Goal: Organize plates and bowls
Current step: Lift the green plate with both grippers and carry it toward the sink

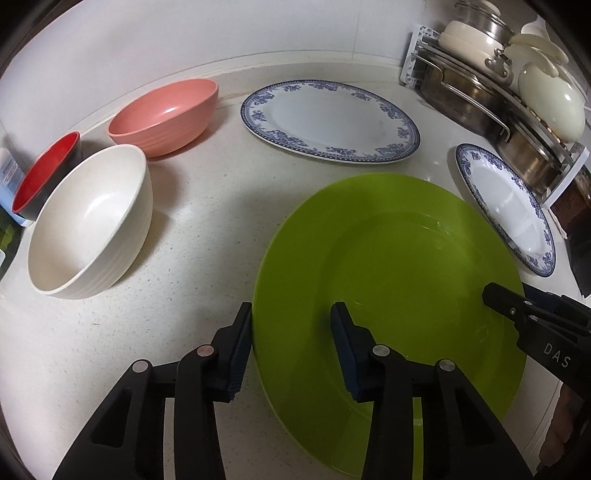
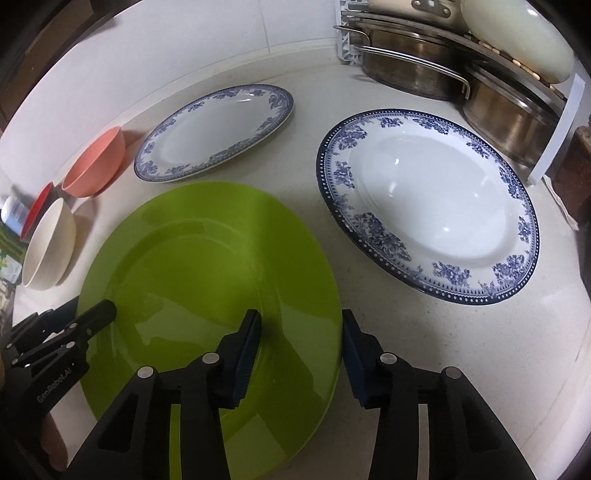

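Observation:
A large green plate (image 1: pixel 399 280) (image 2: pixel 207 273) lies flat on the white counter. My left gripper (image 1: pixel 291 317) is open and straddles its left rim. My right gripper (image 2: pixel 301 325) is open and straddles its right rim; it also shows in the left wrist view (image 1: pixel 496 293). The left gripper shows in the right wrist view (image 2: pixel 99 310) at the plate's left edge. Two blue-patterned white plates lie behind, one far (image 1: pixel 328 122) (image 2: pixel 218 133), one at right (image 1: pixel 506 206) (image 2: pixel 428 218). A cream bowl (image 1: pixel 92 221) (image 2: pixel 48 247), a pink bowl (image 1: pixel 166 114) (image 2: pixel 96 166) and a red bowl (image 1: pixel 46 173) (image 2: pixel 37 210) stand at left.
A rack with steel pans (image 1: pixel 476 103) (image 2: pixel 417 70) and cream lids (image 1: pixel 550 103) stands in the back right corner. A white bottle (image 2: pixel 14 214) stands beside the red bowl. The tiled wall (image 1: pixel 221 33) runs along the back.

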The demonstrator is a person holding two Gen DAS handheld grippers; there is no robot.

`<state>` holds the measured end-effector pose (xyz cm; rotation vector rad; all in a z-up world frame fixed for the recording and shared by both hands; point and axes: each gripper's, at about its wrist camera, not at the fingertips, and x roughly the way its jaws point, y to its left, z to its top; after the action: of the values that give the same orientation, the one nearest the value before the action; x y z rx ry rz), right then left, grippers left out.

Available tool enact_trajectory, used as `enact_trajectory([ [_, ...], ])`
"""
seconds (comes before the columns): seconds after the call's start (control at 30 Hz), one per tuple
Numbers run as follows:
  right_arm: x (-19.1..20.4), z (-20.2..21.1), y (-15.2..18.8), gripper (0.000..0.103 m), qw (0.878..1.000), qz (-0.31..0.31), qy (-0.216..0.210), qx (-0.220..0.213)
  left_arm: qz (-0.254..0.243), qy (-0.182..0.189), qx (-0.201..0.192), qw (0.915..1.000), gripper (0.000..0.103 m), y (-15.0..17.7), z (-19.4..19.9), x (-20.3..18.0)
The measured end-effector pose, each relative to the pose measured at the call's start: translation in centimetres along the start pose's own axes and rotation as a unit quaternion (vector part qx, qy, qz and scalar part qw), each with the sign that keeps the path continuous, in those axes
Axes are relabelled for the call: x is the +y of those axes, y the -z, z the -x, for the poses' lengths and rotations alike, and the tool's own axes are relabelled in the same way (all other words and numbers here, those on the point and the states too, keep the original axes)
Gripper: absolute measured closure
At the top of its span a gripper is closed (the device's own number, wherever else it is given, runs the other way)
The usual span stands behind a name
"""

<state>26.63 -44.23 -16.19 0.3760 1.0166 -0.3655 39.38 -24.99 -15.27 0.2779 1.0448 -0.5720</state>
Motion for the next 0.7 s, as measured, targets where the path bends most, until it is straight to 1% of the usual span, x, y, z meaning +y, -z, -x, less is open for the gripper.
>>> enact_trajectory([
  [0.17, 0.3, 0.3, -0.1, 0.061, 1.0, 0.005, 0.008, 0.003, 0.013, -0.004, -0.001, 0.9999, 0.063, 0.1, 0.2, 0.4],
  [0.27, 0.6, 0.5, -0.1, 0.061, 1.0, 0.008, 0.009, 0.005, 0.017, -0.009, -0.01, 0.9998, 0.063, 0.3, 1.1, 0.8],
  [0.47, 2.0, 2.2, -0.2, 0.061, 1.0, 0.021, 0.002, -0.004, 0.036, -0.02, -0.029, 0.9987, 0.063, 1.2, 4.0, 2.4],
  [0.7, 5.1, 4.9, 0.8, 0.061, 0.998, 0.053, -0.015, -0.024, 0.067, -0.043, -0.056, 0.9953, 0.063, 3.2, 8.0, 5.4],
])
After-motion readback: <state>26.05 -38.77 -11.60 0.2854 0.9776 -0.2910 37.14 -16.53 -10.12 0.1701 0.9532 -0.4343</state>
